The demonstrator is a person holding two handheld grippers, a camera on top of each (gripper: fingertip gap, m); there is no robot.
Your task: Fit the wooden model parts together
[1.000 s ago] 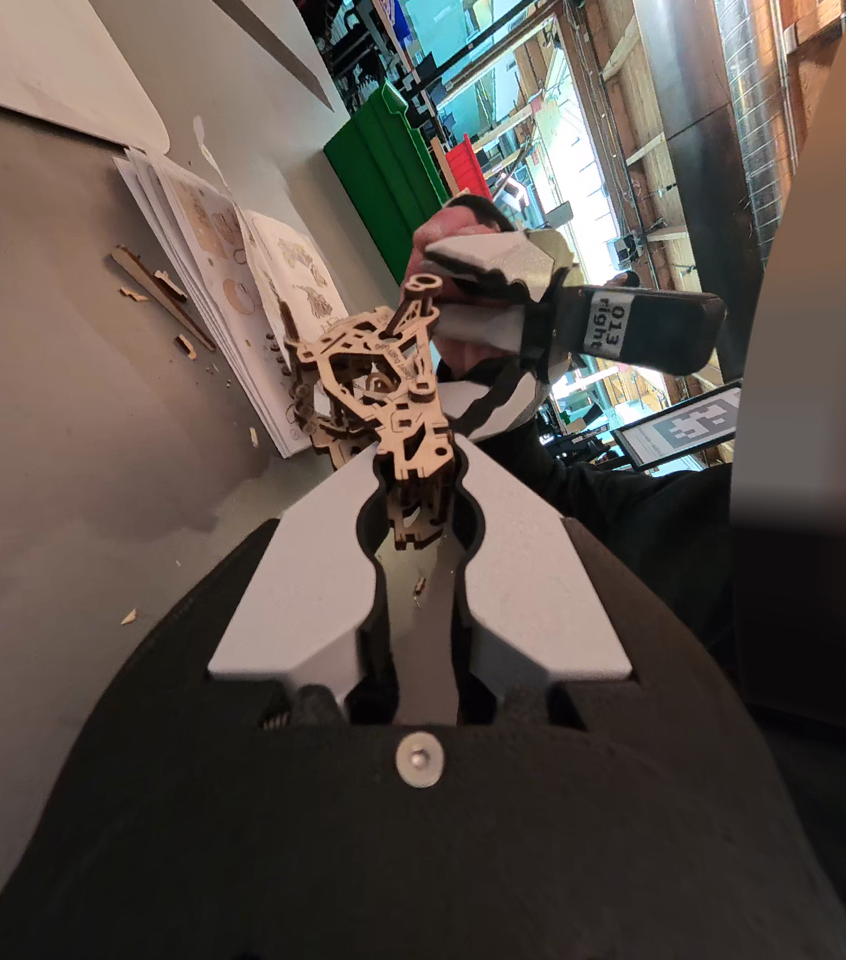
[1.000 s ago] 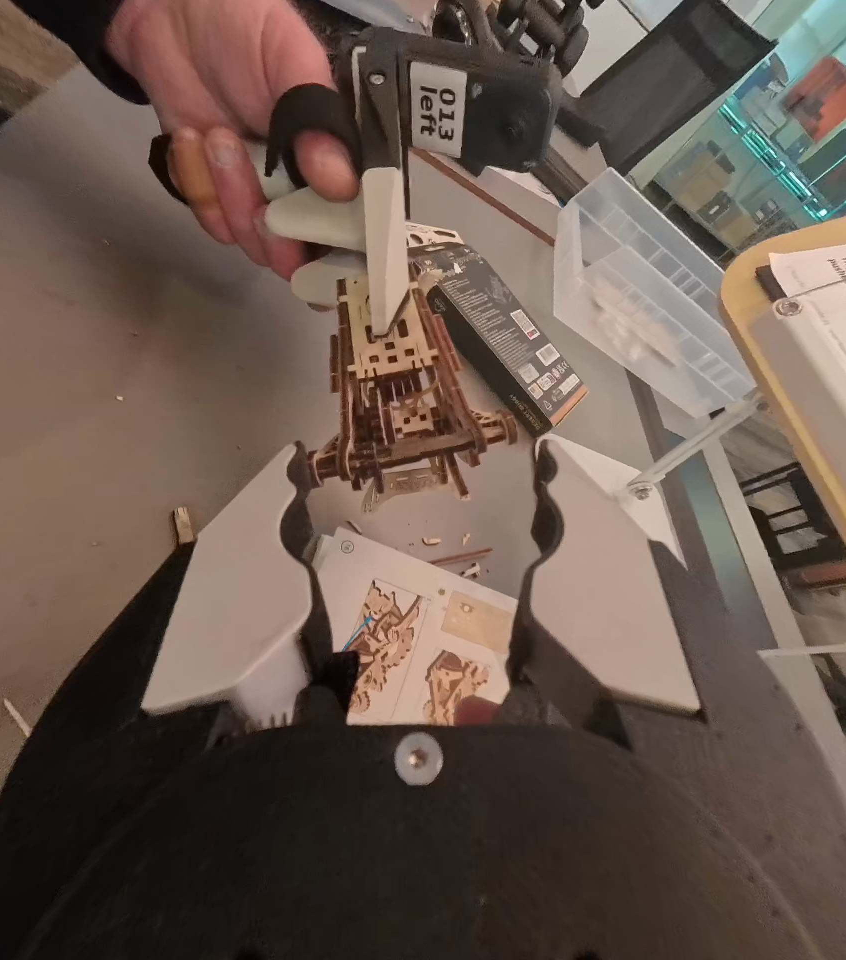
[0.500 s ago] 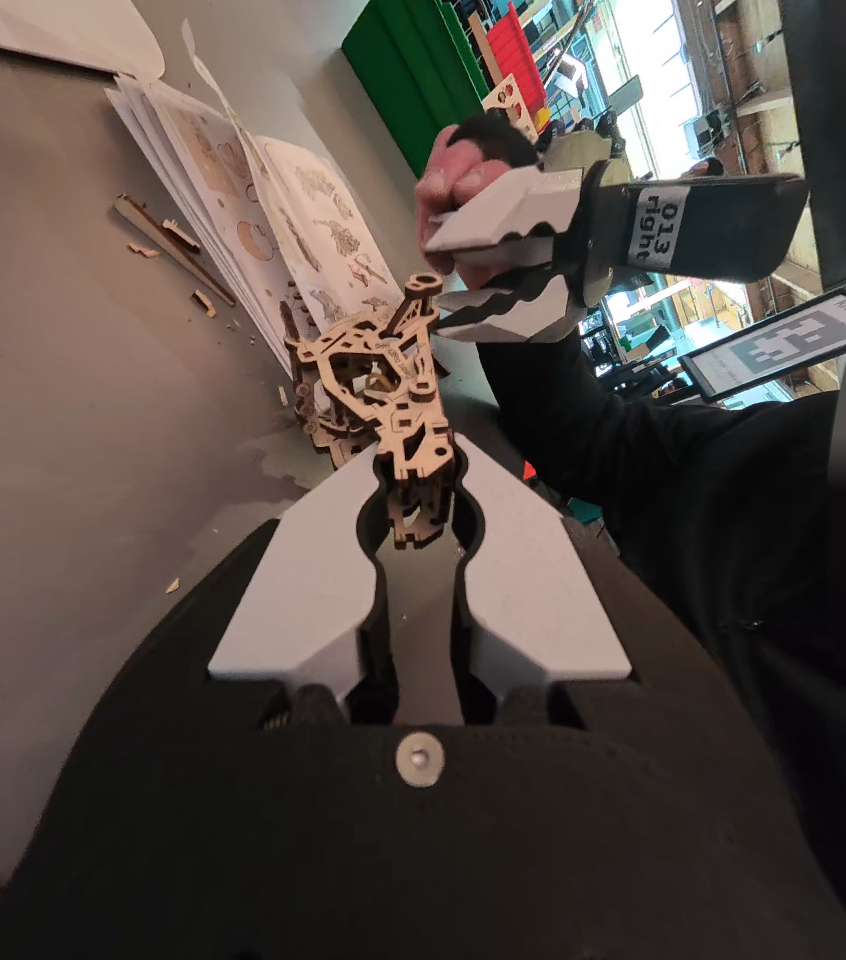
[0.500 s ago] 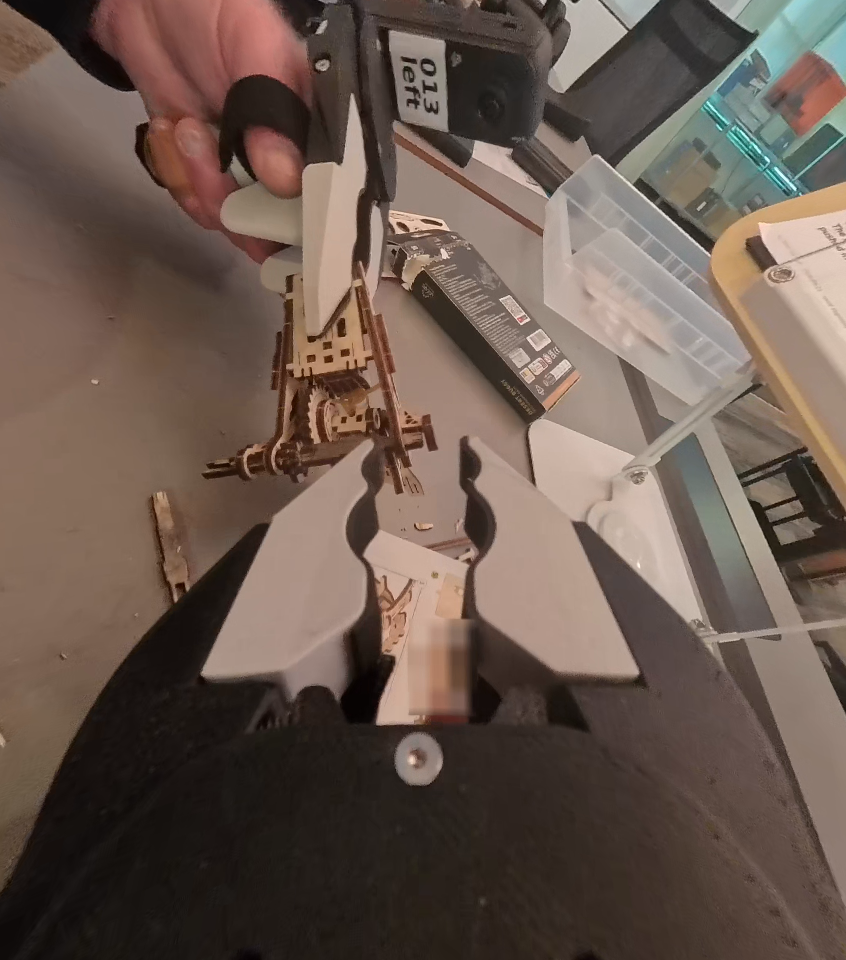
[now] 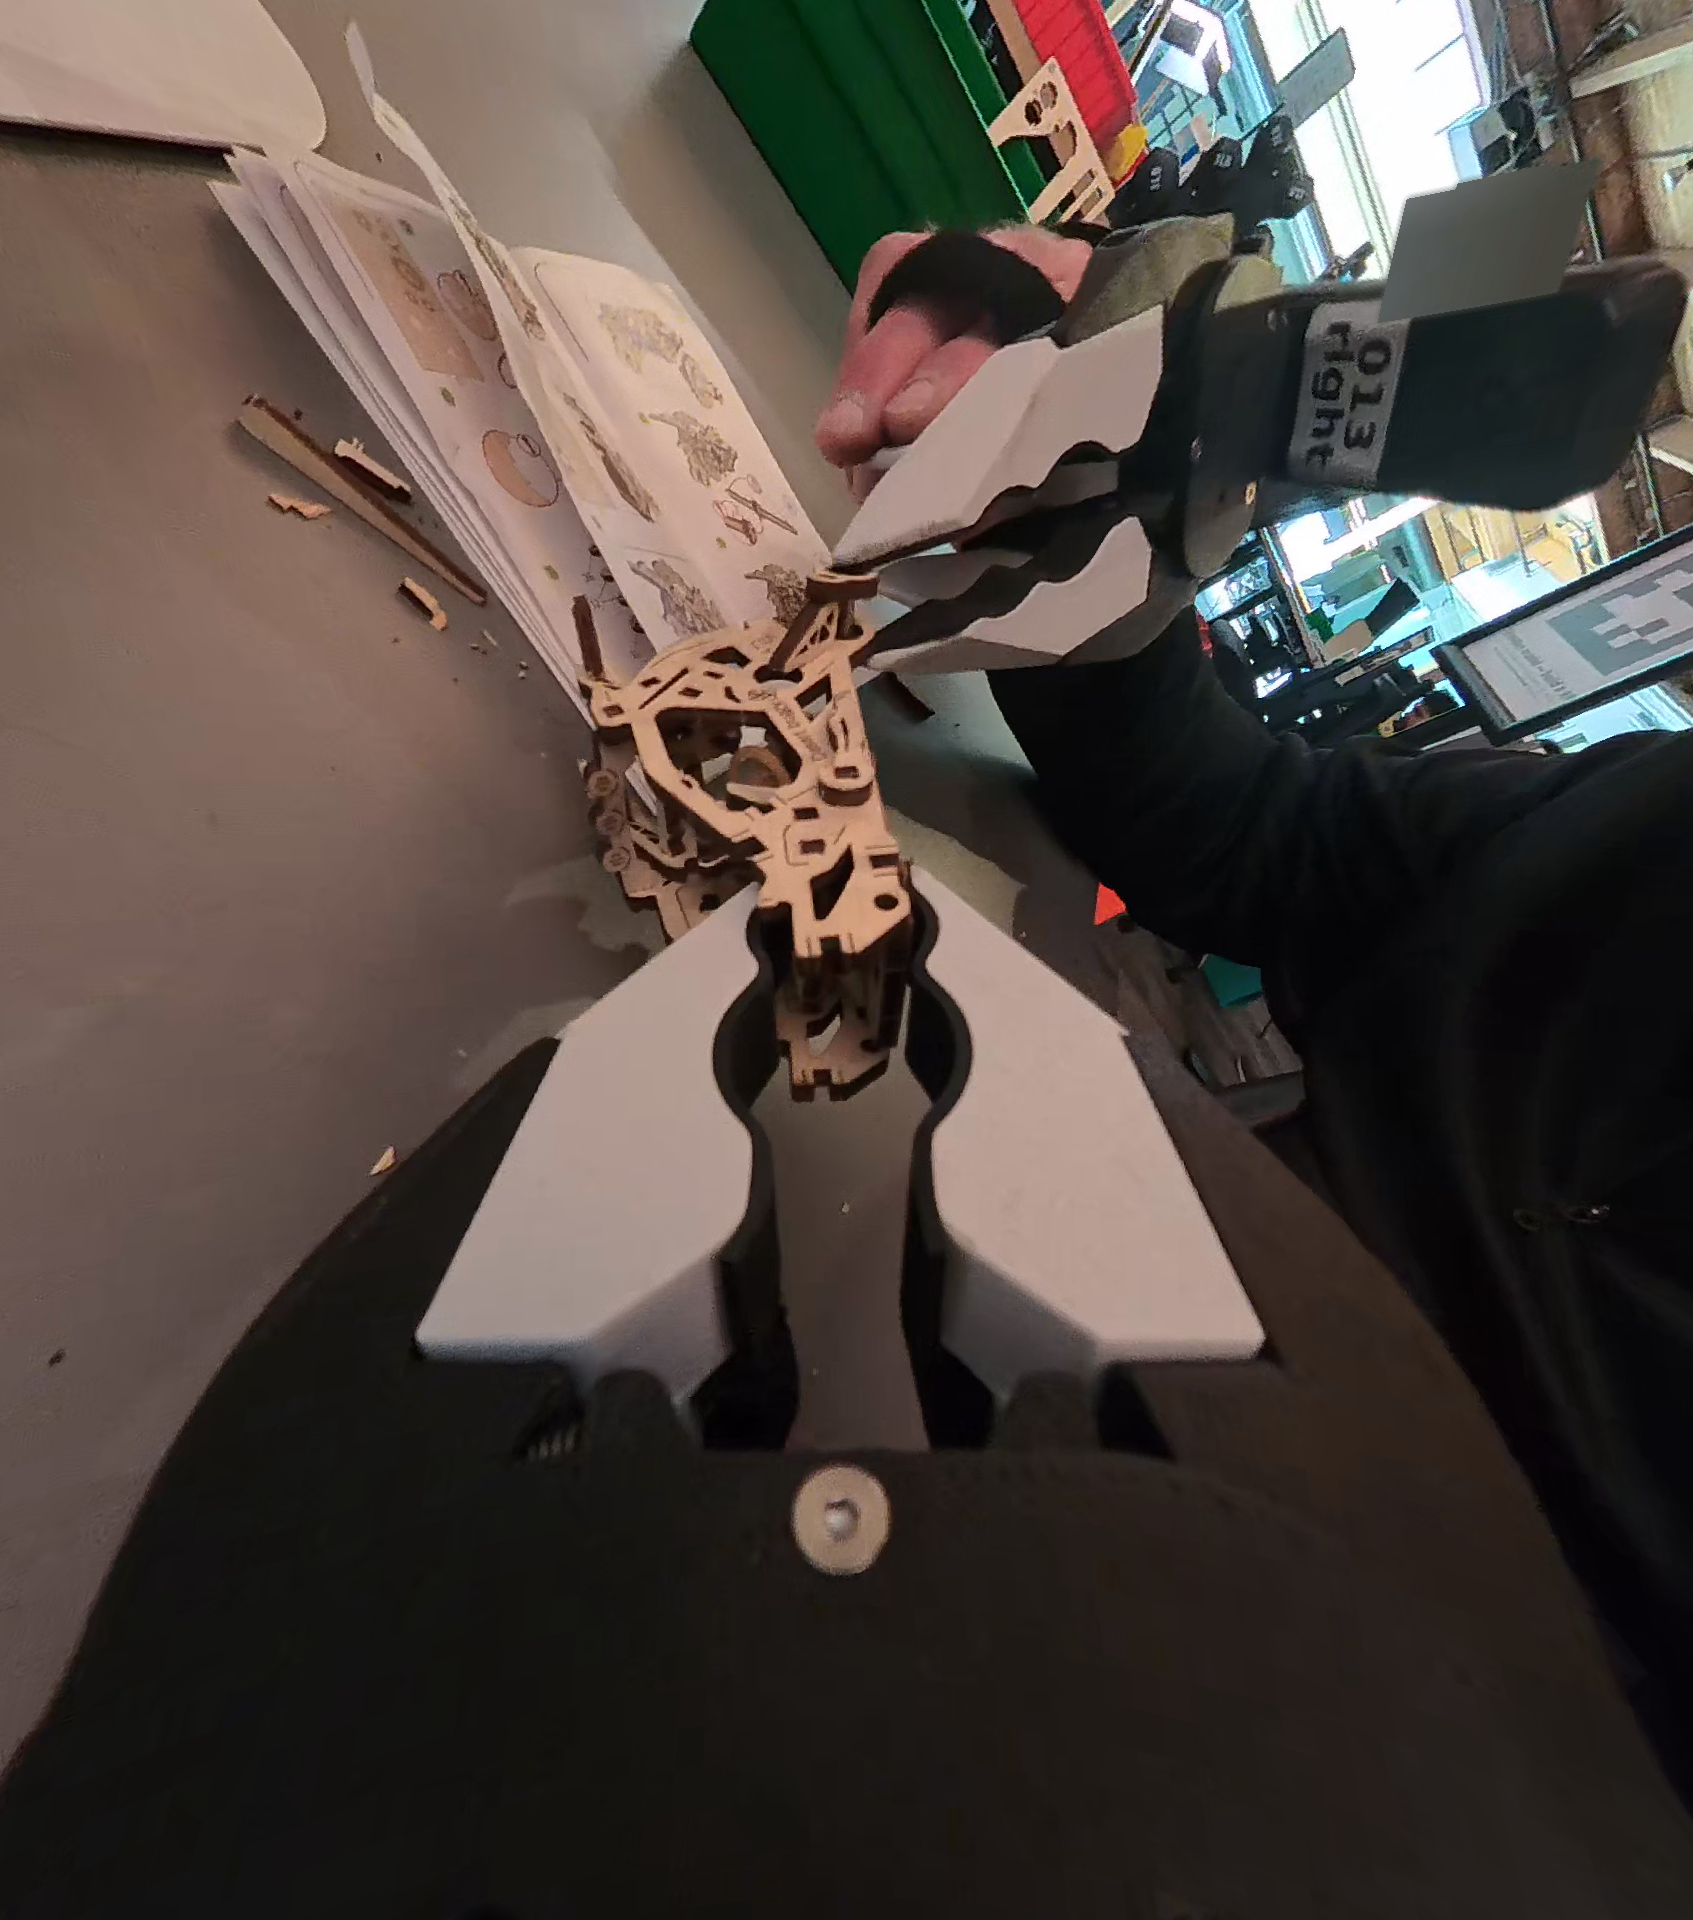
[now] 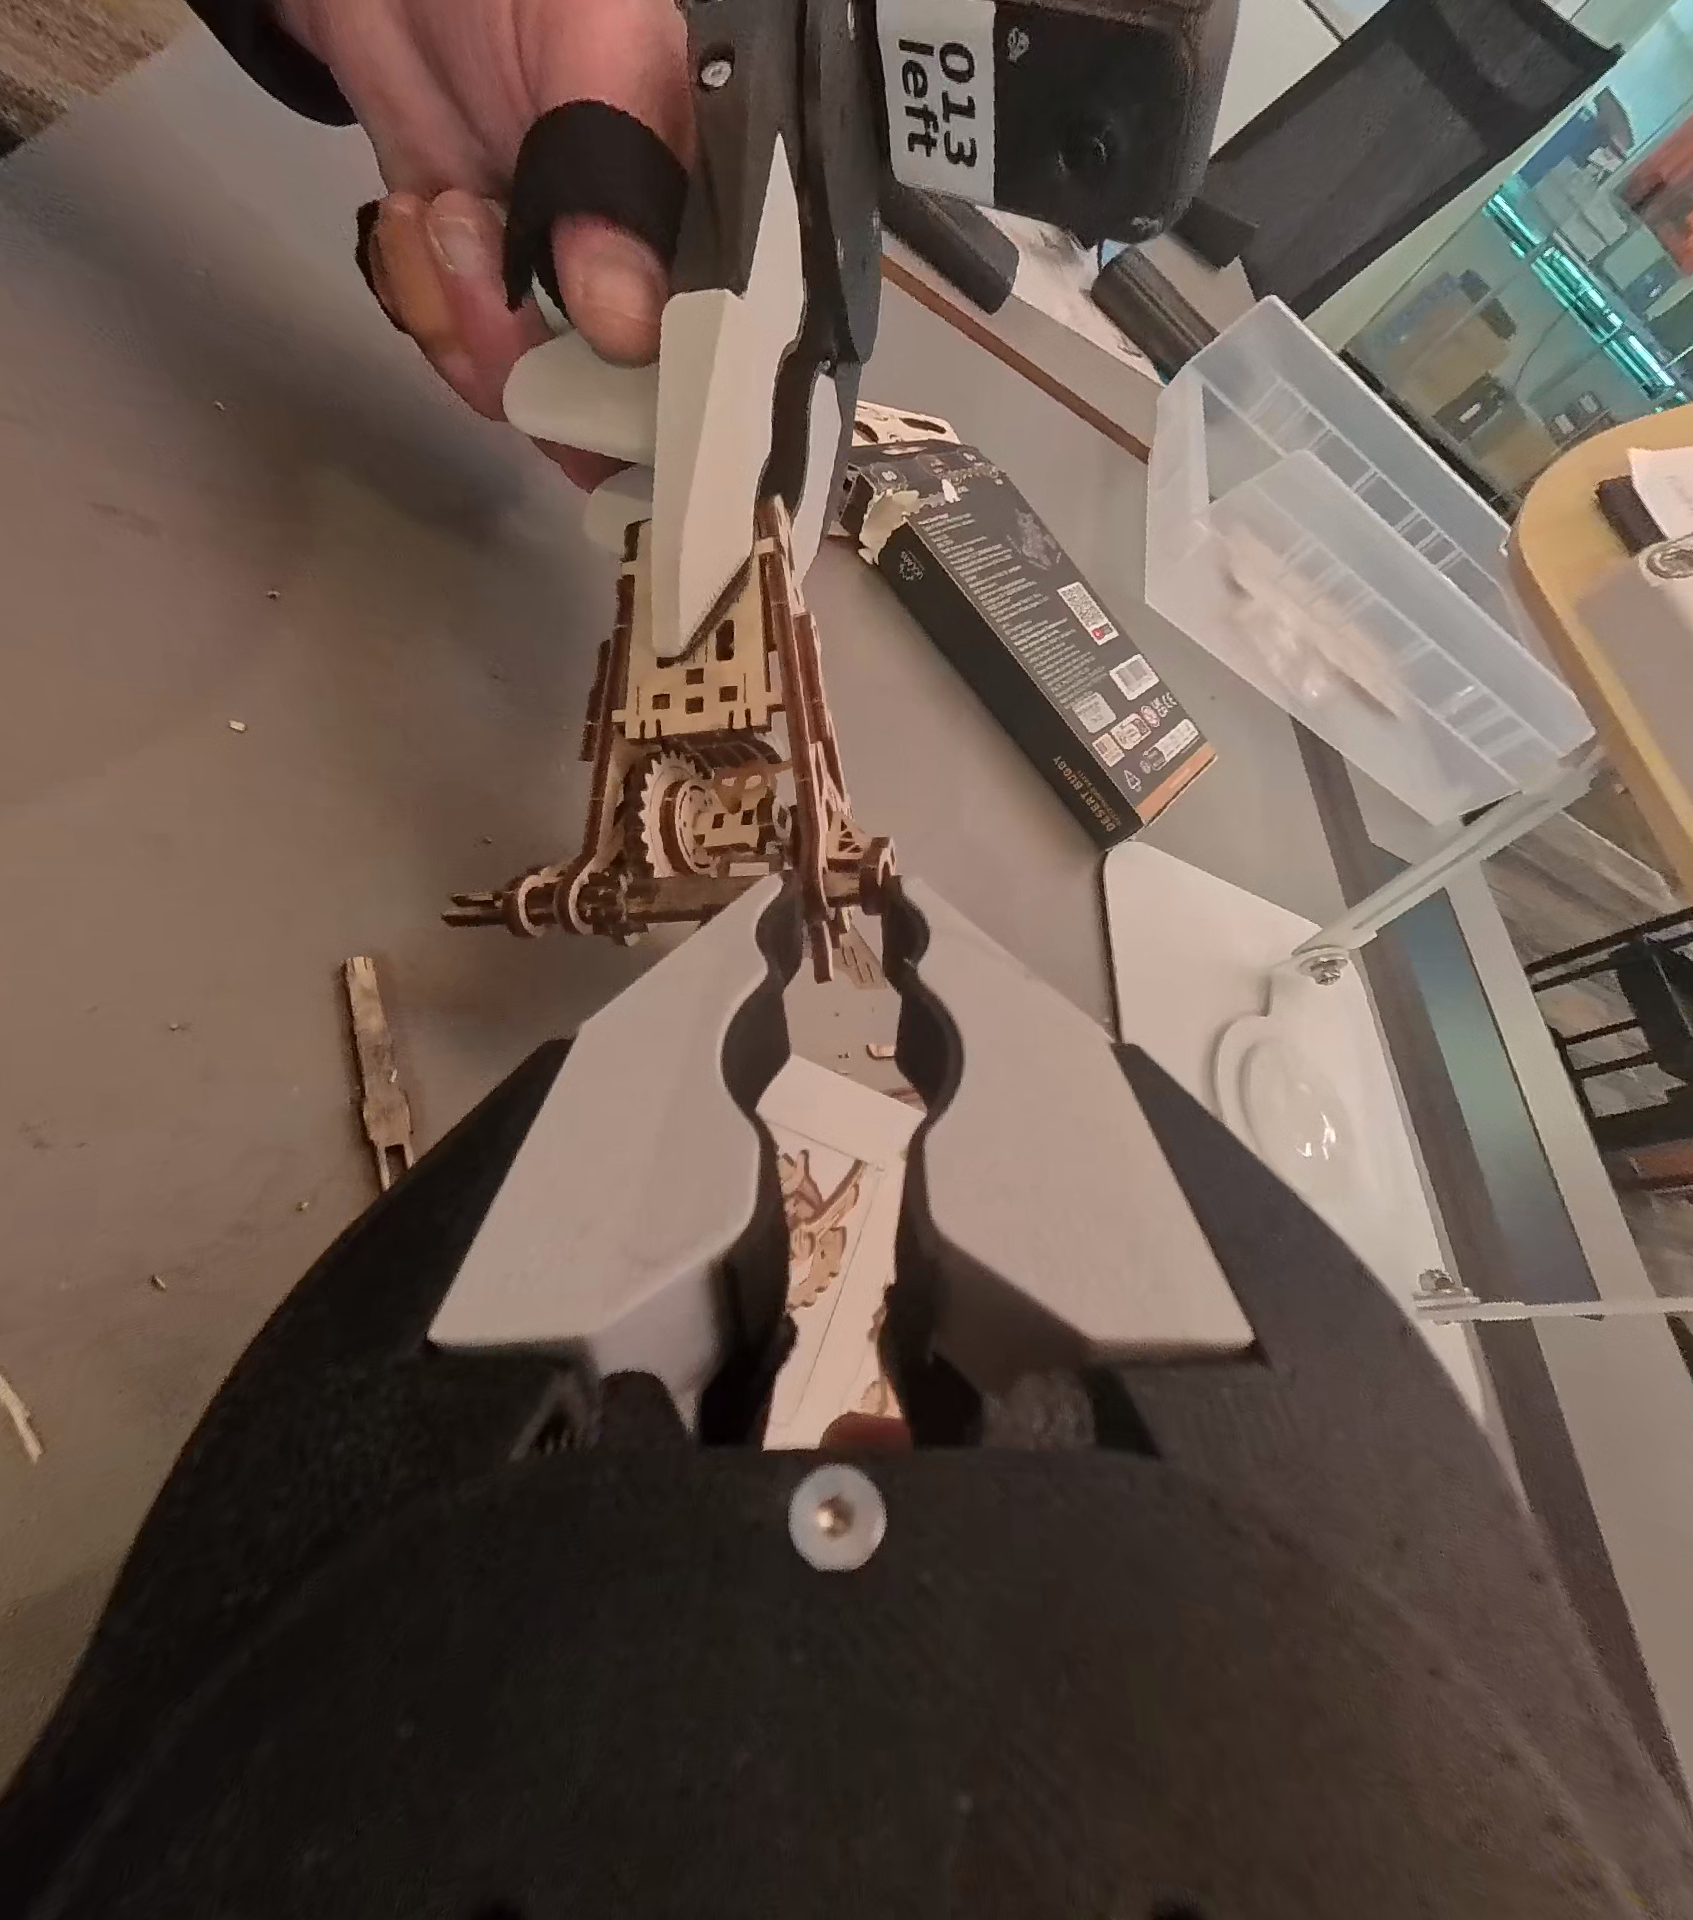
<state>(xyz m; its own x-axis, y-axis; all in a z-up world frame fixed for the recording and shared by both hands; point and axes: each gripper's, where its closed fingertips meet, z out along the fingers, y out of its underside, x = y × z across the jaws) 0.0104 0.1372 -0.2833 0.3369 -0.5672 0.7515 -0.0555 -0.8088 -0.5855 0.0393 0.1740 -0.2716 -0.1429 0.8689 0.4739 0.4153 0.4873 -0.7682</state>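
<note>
My left gripper (image 5: 837, 935) is shut on one end of the pale wooden model (image 5: 769, 769) and holds it above the grey table (image 5: 146, 831). In the right wrist view the model (image 6: 707, 800) hangs from the left gripper (image 6: 738, 582), gear and axle towards me. My right gripper (image 6: 837, 914) is closed to a narrow gap around the model's far end, its pads against a thin side plate and a small peg (image 6: 873, 883). The left wrist view shows the right gripper (image 5: 863, 613) pinching that dark peg (image 5: 826, 613).
An open instruction booklet (image 5: 613, 436) lies on the table below the model. Wood scraps (image 6: 380, 1060) lie around it. A black carton (image 6: 1029, 644), a clear plastic organiser box (image 6: 1341, 582) and a white acrylic stand (image 6: 1237, 987) sit at the right. Across from one pair of fingers to the other is roughly 6 centimeters. From either gripper's tips it is about 20 centimeters to the black carton (image 6: 1029, 644).
My right gripper went from wide open to nearly closed and moved in onto the model's peg end. The left gripper kept its hold and tilted the model a little.
</note>
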